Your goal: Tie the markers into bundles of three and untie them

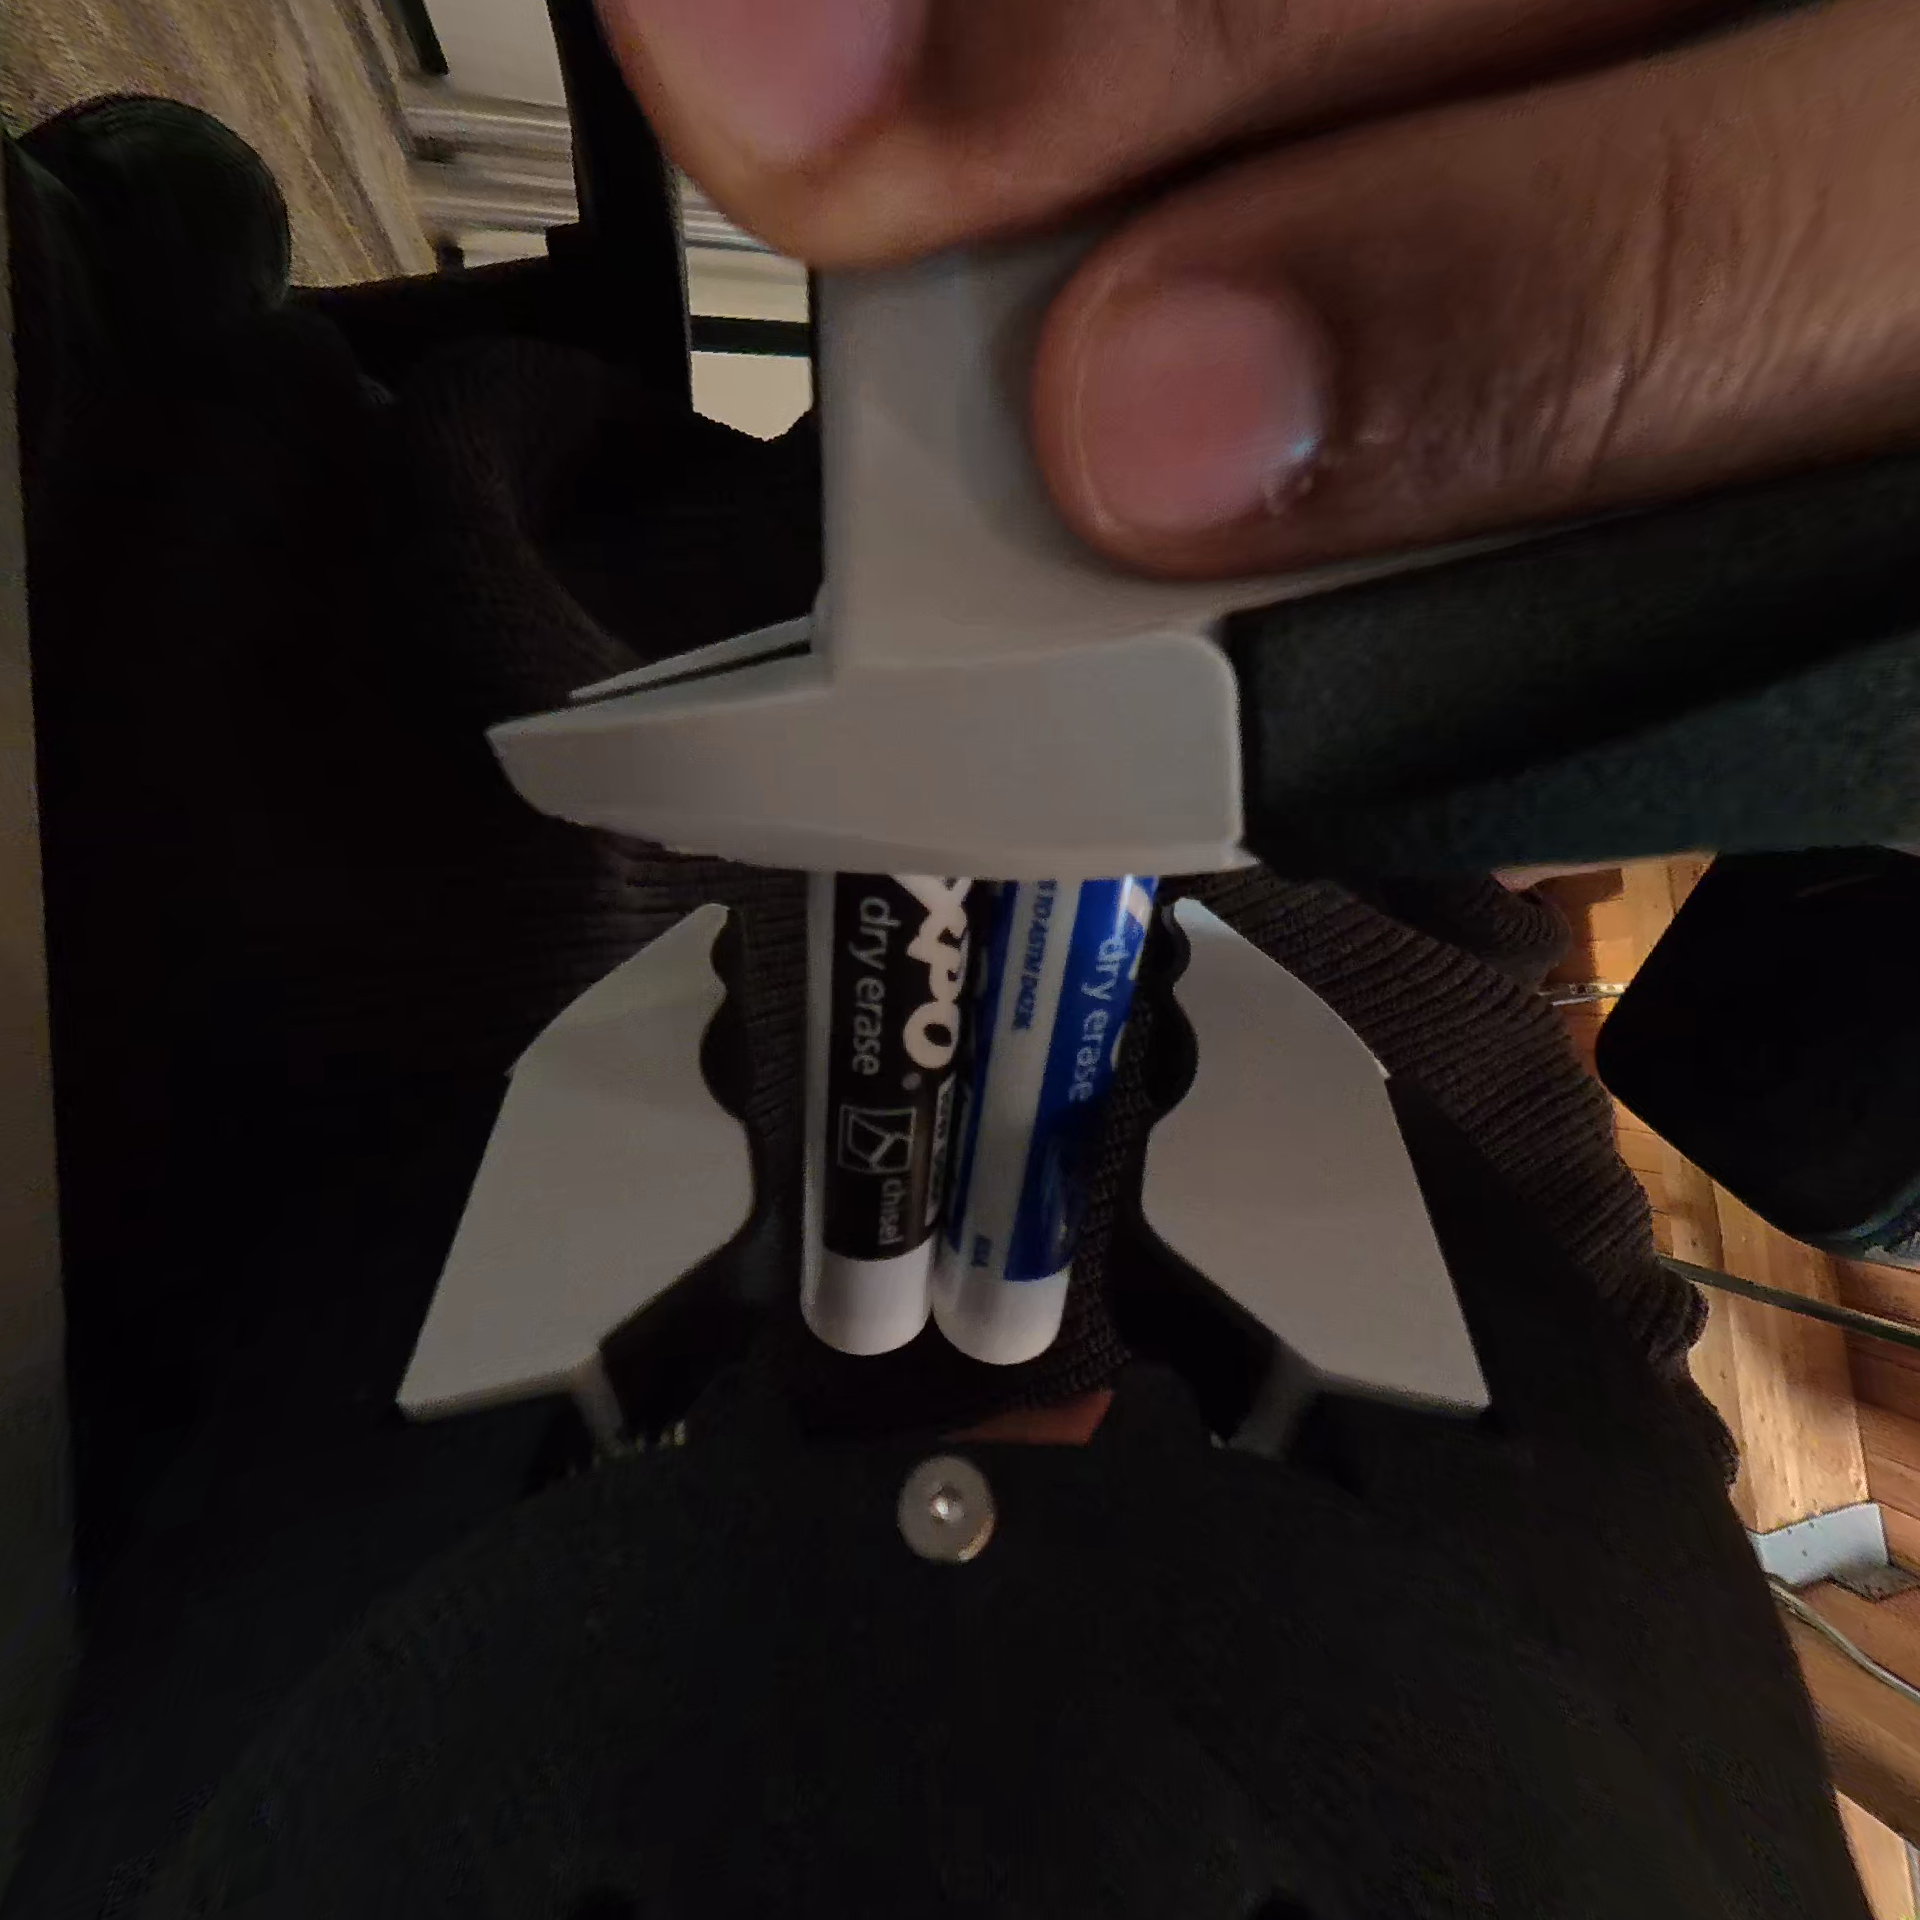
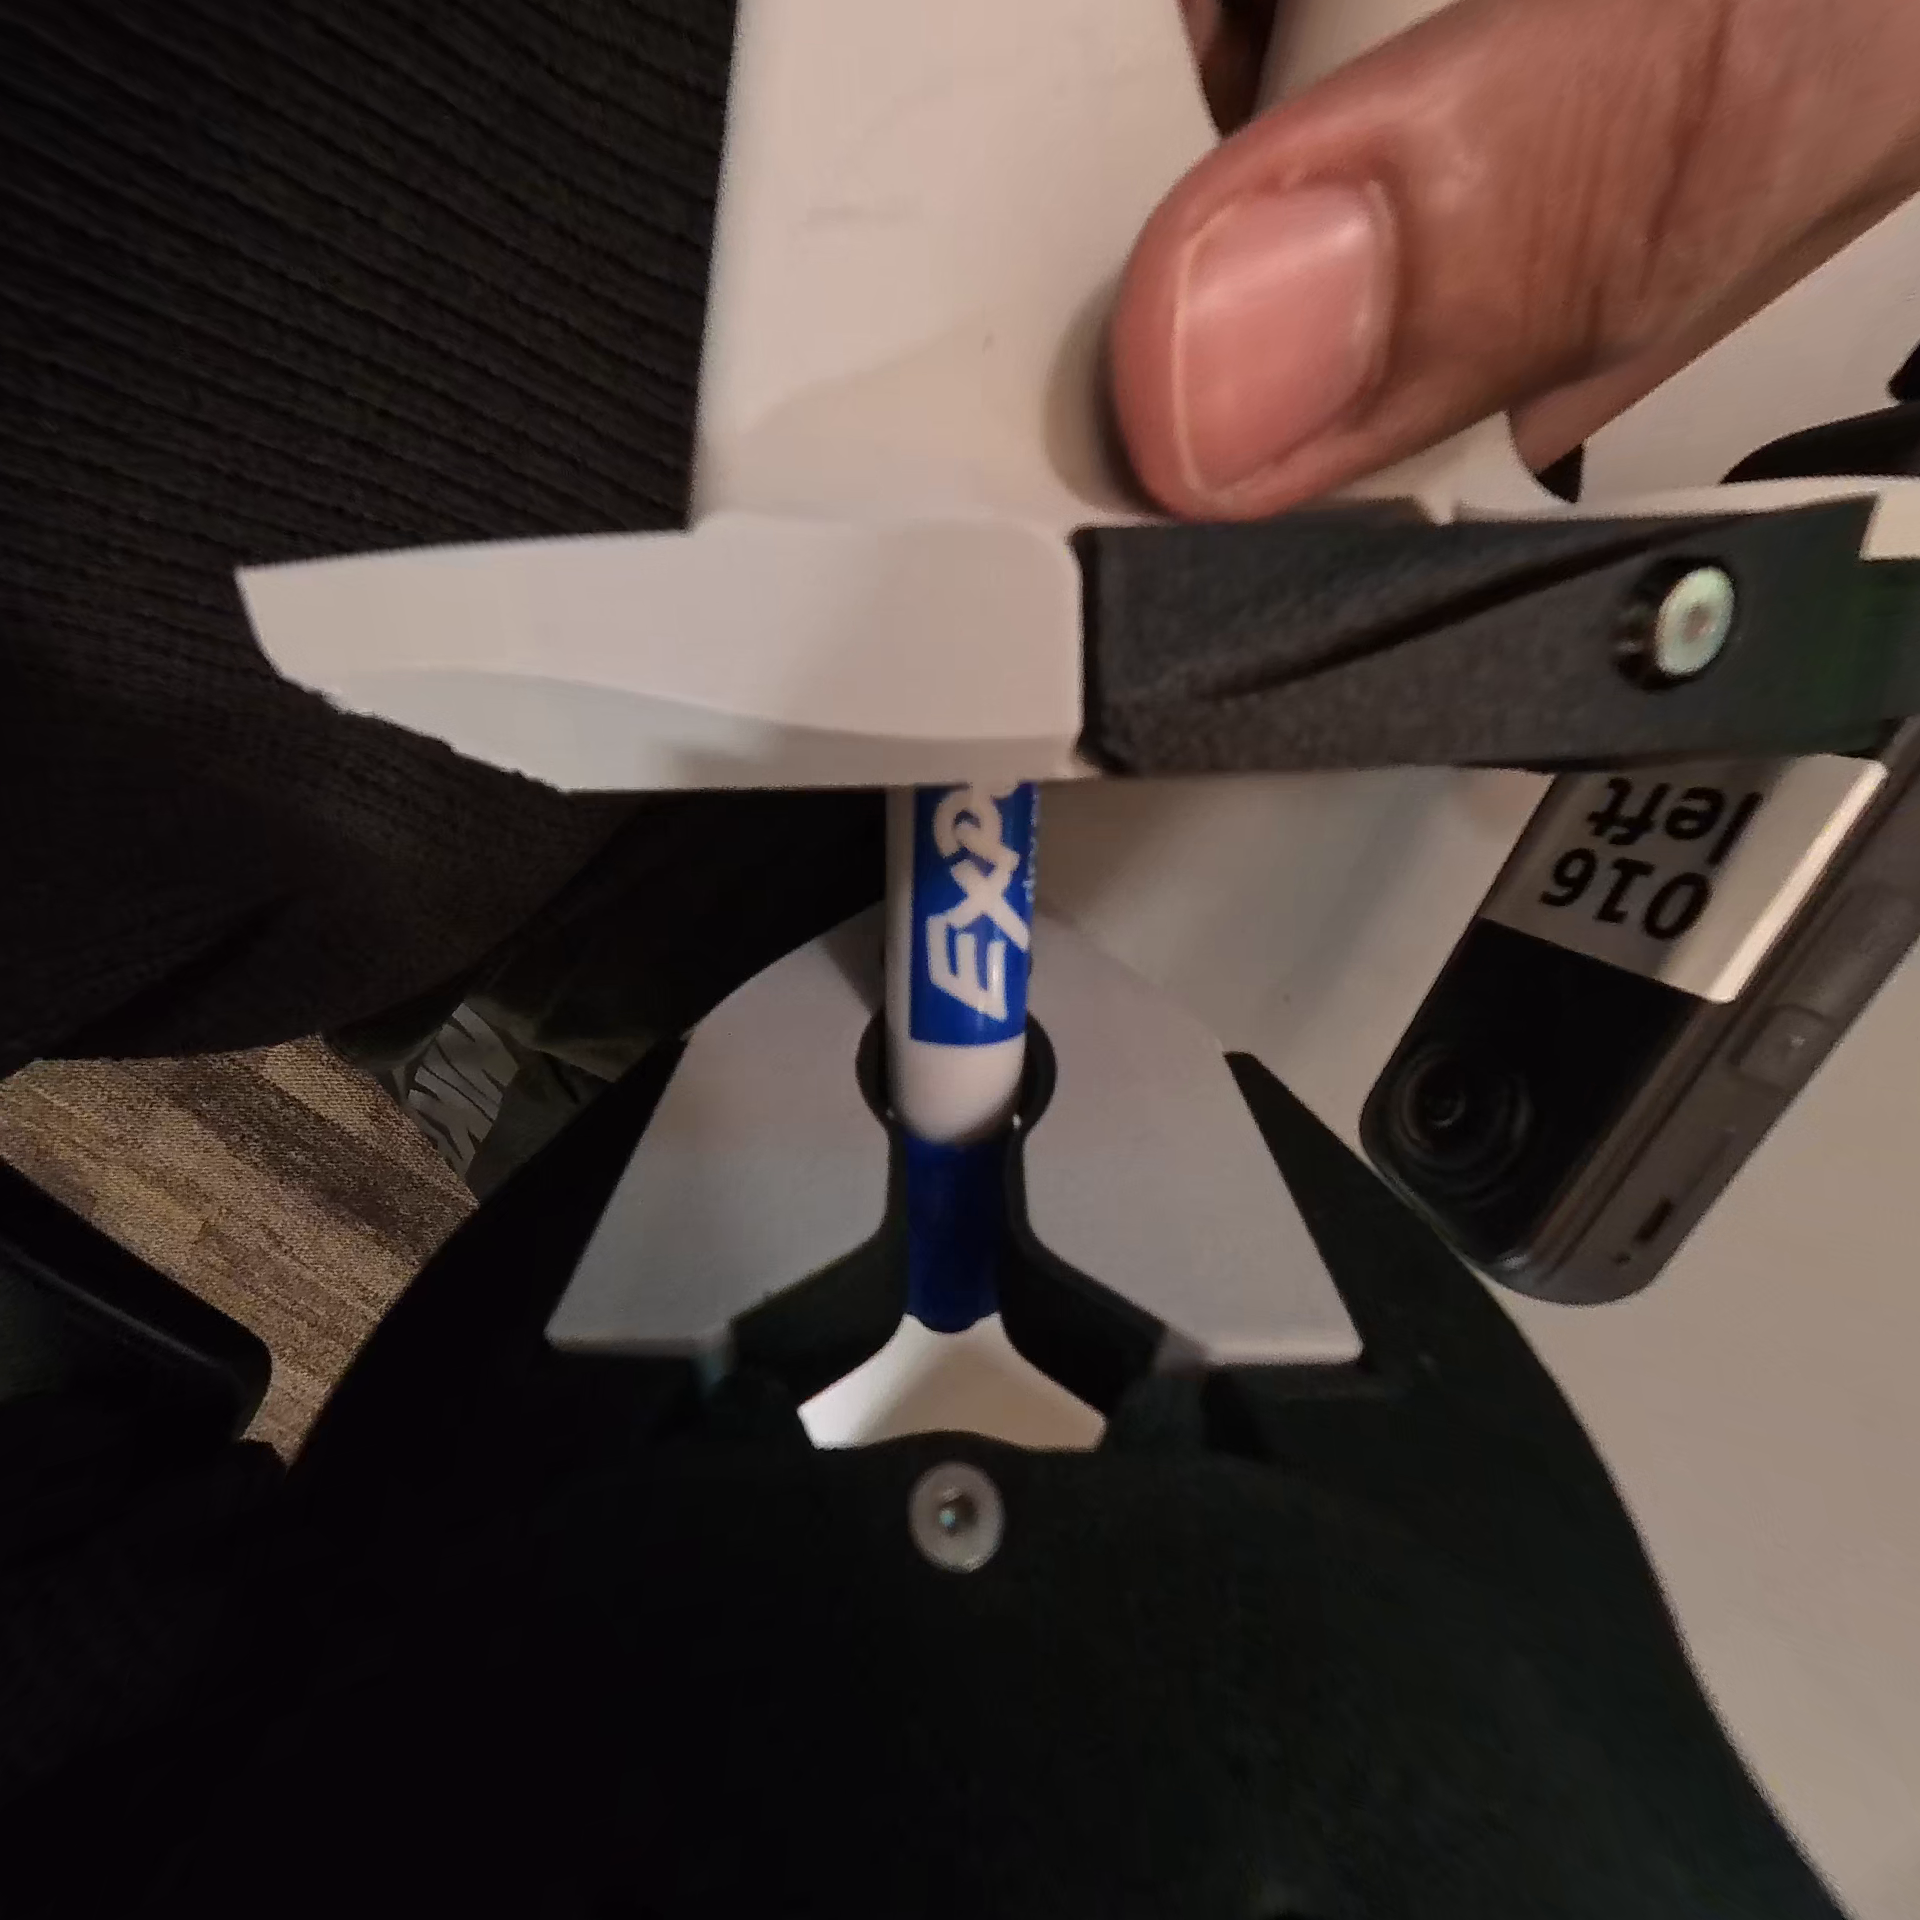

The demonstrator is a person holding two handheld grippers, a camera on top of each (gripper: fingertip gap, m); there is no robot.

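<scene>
Plastic and light, the black marker (image 1: pixel 873 1091) and the blue marker (image 1: pixel 1049 1091) stood side by side between the fingers of the left claw (image 1: pixel 951 935), their blunt white ends toward its camera. Smooth round barrels like these would likely slip or roll against each other. They looked stiff and not fragile, so a hold across the middle of the barrel, seated in a notch of the pads, seemed safest. A dark sliver showed between the black marker and the nearer pad, so I could not tell whether that claw pressed them or only stood around them. The right claw (image 2: pixel 951 997) was clenched on the blue marker, with the barrel seated in its round notch and the blue end running back between the fingers.

Only the left wrist view showed the black marker, and a wooden floor (image 1: pixel 1766 1455) at its right edge. Only the right wrist view showed the closed grip and the small camera (image 2: pixel 1621 1039) mounted on the other claw. Each view had a hand (image 1: pixel 1351 260) wrapped on the opposite claw, with dark knitted cloth (image 2: pixel 312 364) behind
</scene>
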